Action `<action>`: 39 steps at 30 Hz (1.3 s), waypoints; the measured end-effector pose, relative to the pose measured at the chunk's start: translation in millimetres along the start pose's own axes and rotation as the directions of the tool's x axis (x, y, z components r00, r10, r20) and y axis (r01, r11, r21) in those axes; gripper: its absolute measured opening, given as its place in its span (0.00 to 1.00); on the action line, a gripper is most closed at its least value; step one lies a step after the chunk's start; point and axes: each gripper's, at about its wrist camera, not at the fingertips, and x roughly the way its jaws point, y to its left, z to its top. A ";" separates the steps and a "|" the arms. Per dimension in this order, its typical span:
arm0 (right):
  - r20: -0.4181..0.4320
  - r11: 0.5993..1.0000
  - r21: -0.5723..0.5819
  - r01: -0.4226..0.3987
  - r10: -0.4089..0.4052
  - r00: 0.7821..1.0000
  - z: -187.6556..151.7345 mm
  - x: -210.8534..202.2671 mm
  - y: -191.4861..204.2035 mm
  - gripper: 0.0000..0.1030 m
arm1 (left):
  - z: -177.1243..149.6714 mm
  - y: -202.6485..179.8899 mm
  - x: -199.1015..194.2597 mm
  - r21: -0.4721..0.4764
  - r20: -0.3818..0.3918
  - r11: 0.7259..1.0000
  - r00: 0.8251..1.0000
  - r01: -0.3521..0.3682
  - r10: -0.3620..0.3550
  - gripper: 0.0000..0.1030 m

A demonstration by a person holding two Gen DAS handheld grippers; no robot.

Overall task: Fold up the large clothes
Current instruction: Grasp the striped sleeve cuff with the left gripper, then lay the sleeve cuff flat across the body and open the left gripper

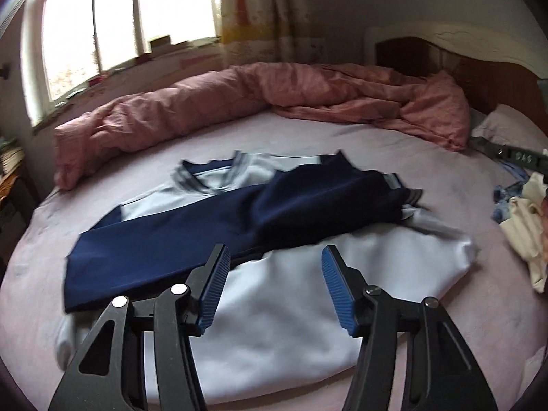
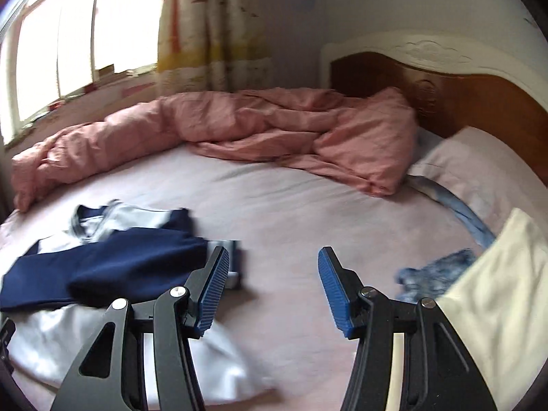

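Nearest the lens, we are holding the left gripper point(image 1: 274, 287) with its blue-padded fingers point(image 1: 214, 291) spread wide and gripping nothing, hovering above the white body of the jacket point(image 1: 274, 315). The jacket is lying spread on the pink bedsheet point(image 1: 342, 137), collar pointing toward the far side of the bed, with both navy sleeves point(image 1: 212, 229) lying folded across its chest, one overlapping the other. Its striped cuff point(image 1: 407, 195) is resting at the right edge of the garment.

We are keeping the right gripper point(image 2: 272, 287) parted as well, empty, hanging over bare sheet just to the right of the jacket point(image 2: 113, 260); its left finger appears in front of the cuff, though the blur is making it hard for us to say whether they are touching.

A rumpled pink duvet point(image 2: 239, 126) is lying bunched along the far side, beneath the window point(image 1: 113, 24) and curtain point(image 2: 205, 27). A pillow point(image 2: 479, 164) is leaning by the wooden headboard point(image 2: 445, 92), and a cream cloth point(image 2: 507, 294) and something blue-patterned point(image 2: 435, 274) are sitting at the right.
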 end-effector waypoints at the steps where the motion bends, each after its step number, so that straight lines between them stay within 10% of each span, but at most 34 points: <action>1: -0.022 0.999 0.033 -0.002 0.003 1.000 -1.1 7.5 -12.7 0.55 | 14.7 -22.9 10.6 0.039 -0.007 0.999 0.999 0.034 -0.034 0.54; 8: -0.147 0.986 0.160 0.040 -0.016 0.989 -4.9 48.2 -66.2 0.55 | 81.4 -143.0 73.5 0.197 -0.106 0.920 0.940 0.339 -0.324 0.55; 14: -0.101 0.969 0.249 -0.011 0.037 0.994 -7.6 43.5 -83.2 0.55 | 93.4 -184.5 138.8 0.295 -0.265 0.895 0.929 0.333 -0.258 0.56; 22: -0.111 0.946 0.324 0.033 0.003 0.994 -9.0 49.7 -96.1 0.55 | 62.1 -219.7 192.5 0.503 -0.286 0.850 0.958 0.156 -0.006 0.56; 24: -0.109 0.941 0.336 0.045 -0.008 0.994 -9.6 50.6 -95.3 0.57 | 55.3 -223.5 196.0 0.553 -0.228 0.827 0.973 0.096 0.040 0.41; 27: -0.122 0.952 0.300 0.058 -0.022 0.992 -9.9 55.5 -89.4 0.58 | 66.6 -208.3 179.3 0.501 -0.103 0.865 0.993 0.010 0.049 0.10; 29: -0.127 0.955 0.289 0.074 -0.038 0.991 -10.5 56.7 -87.3 0.58 | 80.6 -189.2 145.3 0.461 0.041 0.886 0.998 -0.053 0.038 0.10; 32: -0.132 0.957 0.280 0.078 -0.042 0.990 -11.5 59.0 -83.7 0.58 | 102.6 -146.6 90.4 0.395 0.212 0.901 0.972 -0.180 0.102 0.10; 35: -0.153 0.966 0.254 0.052 -0.013 0.988 -12.6 63.7 -75.3 0.58 | 114.3 -93.5 47.9 0.328 0.327 0.870 0.908 -0.368 0.261 0.10; 39: -0.174 0.973 0.209 -0.102 0.139 0.975 -12.5 68.0 -53.2 0.58 | 120.5 6.2 13.2 0.159 0.308 0.830 0.826 -0.534 0.472 0.10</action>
